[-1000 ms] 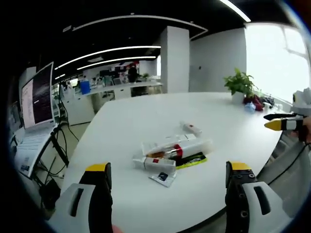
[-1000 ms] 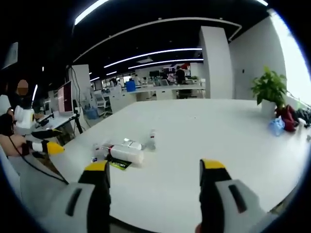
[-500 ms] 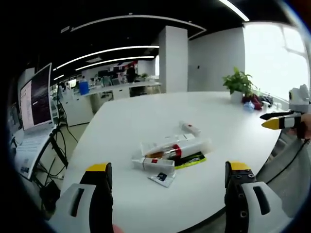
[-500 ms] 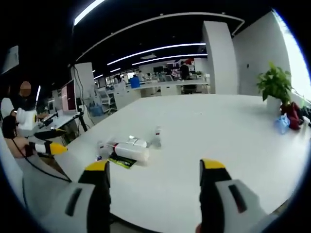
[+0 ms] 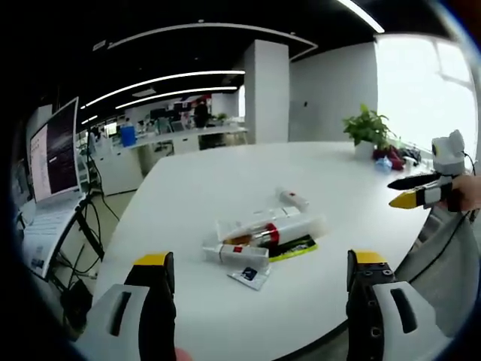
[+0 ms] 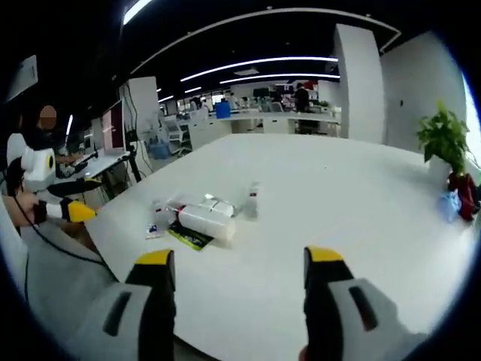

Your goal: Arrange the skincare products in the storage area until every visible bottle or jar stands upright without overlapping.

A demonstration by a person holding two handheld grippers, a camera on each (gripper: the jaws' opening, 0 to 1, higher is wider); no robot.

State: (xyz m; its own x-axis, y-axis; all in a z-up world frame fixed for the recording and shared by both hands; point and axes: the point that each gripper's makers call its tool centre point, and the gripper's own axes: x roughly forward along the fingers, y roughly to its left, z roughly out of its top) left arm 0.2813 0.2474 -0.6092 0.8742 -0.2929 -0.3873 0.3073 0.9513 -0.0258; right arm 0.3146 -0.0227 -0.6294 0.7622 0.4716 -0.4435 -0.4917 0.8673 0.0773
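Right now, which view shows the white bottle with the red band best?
The left gripper view: the white bottle with the red band lies side-on among the other products, its band plain. In the right gripper view the same bottle shows smaller, end-on, and the band is hidden.

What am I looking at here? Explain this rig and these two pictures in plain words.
No robot here: a person holds a two-jaw gripper in each hand, and each gripper carries a fisheye camera looking out along its jaws. In the left gripper view, the left gripper rises from the bottom, jaws apart, holding nothing; the right gripper shows at the right edge. The right gripper view shows that gripper's own jaws, apart and empty, and the left gripper at the left edge. Both look over a white table in an office. On it lies a pile of skincare products: tubes, a bottle and sachets, lying flat and overlapping. One small bottle lies apart. A plant stands at the far edge.
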